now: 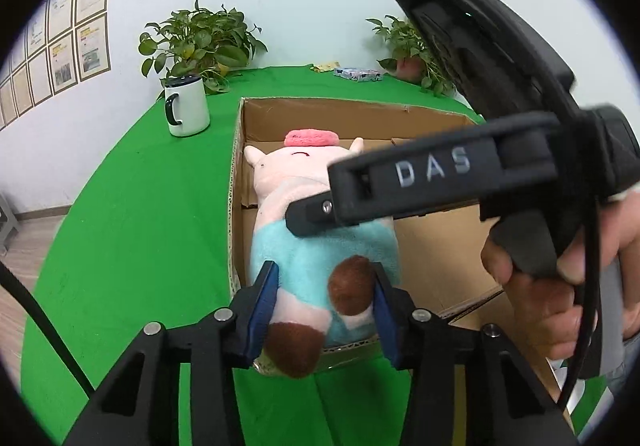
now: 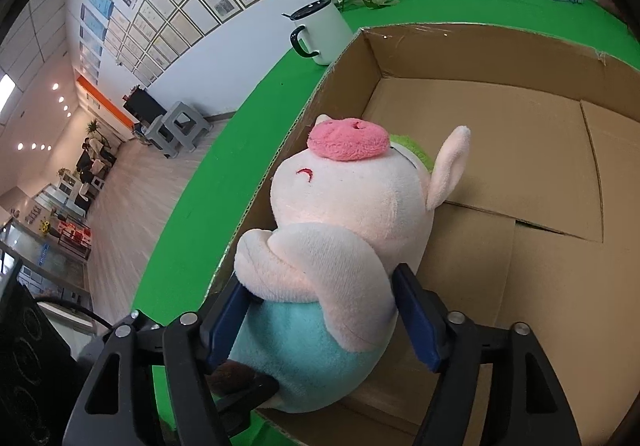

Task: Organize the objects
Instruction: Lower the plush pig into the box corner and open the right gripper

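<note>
A plush pig (image 1: 320, 246) with a pink snout, pale body, turquoise shirt and brown feet hangs over the near left corner of an open cardboard box (image 1: 360, 114). My left gripper (image 1: 326, 306) is shut on the pig's lower body and feet. My right gripper (image 2: 320, 310) is shut on the pig (image 2: 348, 214) at its shirt and arm, above the box (image 2: 520, 166). The right gripper's body, marked DAS, crosses the left wrist view in front of the pig.
A white mug (image 1: 186, 106) with a black handle stands on the green table (image 1: 140, 226) left of the box. Two potted plants (image 1: 200, 42) and a small packet (image 1: 358, 73) sit at the table's far edge. The box floor shows bare cardboard flaps.
</note>
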